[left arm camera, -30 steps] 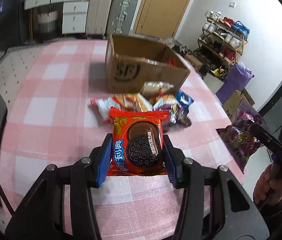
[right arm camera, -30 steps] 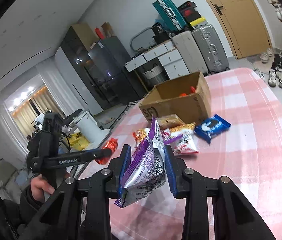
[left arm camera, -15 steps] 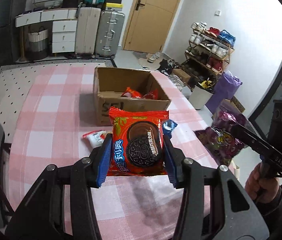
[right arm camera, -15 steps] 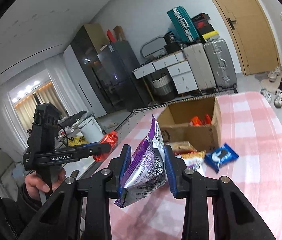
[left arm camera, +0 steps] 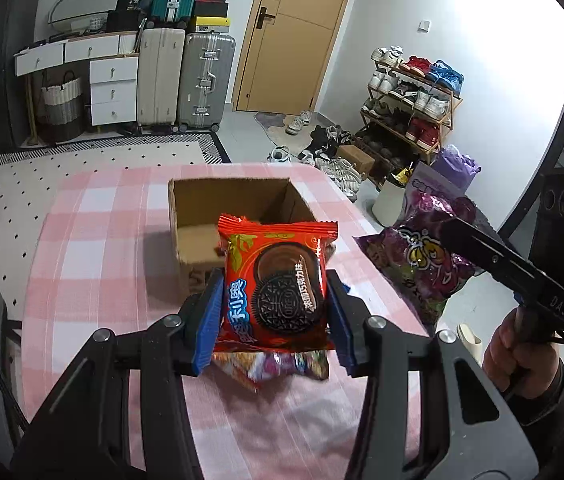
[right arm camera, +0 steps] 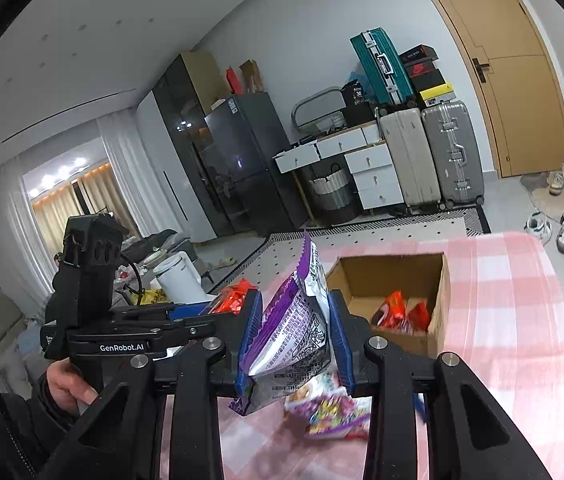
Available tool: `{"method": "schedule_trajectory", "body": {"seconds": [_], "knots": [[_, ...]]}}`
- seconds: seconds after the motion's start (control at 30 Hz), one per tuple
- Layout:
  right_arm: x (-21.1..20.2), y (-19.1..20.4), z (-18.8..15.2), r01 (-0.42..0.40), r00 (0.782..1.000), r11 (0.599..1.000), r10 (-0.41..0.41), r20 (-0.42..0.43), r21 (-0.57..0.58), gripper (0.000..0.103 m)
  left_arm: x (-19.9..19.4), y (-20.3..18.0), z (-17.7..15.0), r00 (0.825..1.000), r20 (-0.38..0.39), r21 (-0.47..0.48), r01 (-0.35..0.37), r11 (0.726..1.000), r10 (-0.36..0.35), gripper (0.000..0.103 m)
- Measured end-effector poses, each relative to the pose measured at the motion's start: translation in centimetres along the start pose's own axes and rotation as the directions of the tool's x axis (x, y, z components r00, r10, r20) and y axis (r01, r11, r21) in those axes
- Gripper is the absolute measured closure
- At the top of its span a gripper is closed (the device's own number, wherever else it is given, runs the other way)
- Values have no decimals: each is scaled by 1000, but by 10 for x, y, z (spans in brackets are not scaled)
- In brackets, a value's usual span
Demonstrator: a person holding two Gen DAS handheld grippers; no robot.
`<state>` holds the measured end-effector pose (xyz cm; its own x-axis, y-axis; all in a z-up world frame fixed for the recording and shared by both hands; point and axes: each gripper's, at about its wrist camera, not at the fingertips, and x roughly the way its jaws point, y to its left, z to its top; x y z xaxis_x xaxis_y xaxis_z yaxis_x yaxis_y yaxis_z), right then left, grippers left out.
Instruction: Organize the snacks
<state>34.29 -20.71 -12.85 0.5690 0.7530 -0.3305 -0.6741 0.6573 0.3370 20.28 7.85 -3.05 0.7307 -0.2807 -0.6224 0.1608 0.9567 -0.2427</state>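
Grippers (left arm camera: 275, 308) (right arm camera: 295, 338) w/ 2 snack packs.

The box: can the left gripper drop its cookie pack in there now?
Probably yes. The left gripper holds the cookie pack just short of the box, whose top is open, with nothing between them.

Red Oreo packet (left arm camera: 277, 288), upright, held above near snack pile (left arm camera: 277, 366). Purple crinkled bag (right arm camera: 296, 324) raised right. Open cardboard box (left arm camera: 201, 236) beyond, red packets (right arm camera: 400, 314) inside.
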Motion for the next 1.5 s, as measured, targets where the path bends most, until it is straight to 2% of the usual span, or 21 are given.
{"method": "schedule_trajectory", "body": {"seconds": [0.37, 0.7, 1.0, 1.17, 1.5], "knots": [[32, -23, 47, 4, 1000, 1000, -4, 3, 5, 70, 36, -10, 71, 1000, 2, 24, -31, 999, 31, 59], [57, -58, 73, 20, 1000, 999, -21, 15, 45, 70, 95, 16, 120, 997, -29, -42, -74, 996, 73, 59], [96, -89, 74, 35, 999, 996, -33, -23, 81, 70, 166, 49, 118, 992, -114, -72, -70, 995, 62, 59], [126, -104, 62, 50, 997, 995, -44, -66, 88, 70, 211, 67, 109, 984, -169, -97, -72, 993, 55, 59], [167, -139, 33, 88, 989, 989, -72, -129, 121, 70, 269, 82, 88, 973, -231, -108, -52, 993, 26, 59]]}}
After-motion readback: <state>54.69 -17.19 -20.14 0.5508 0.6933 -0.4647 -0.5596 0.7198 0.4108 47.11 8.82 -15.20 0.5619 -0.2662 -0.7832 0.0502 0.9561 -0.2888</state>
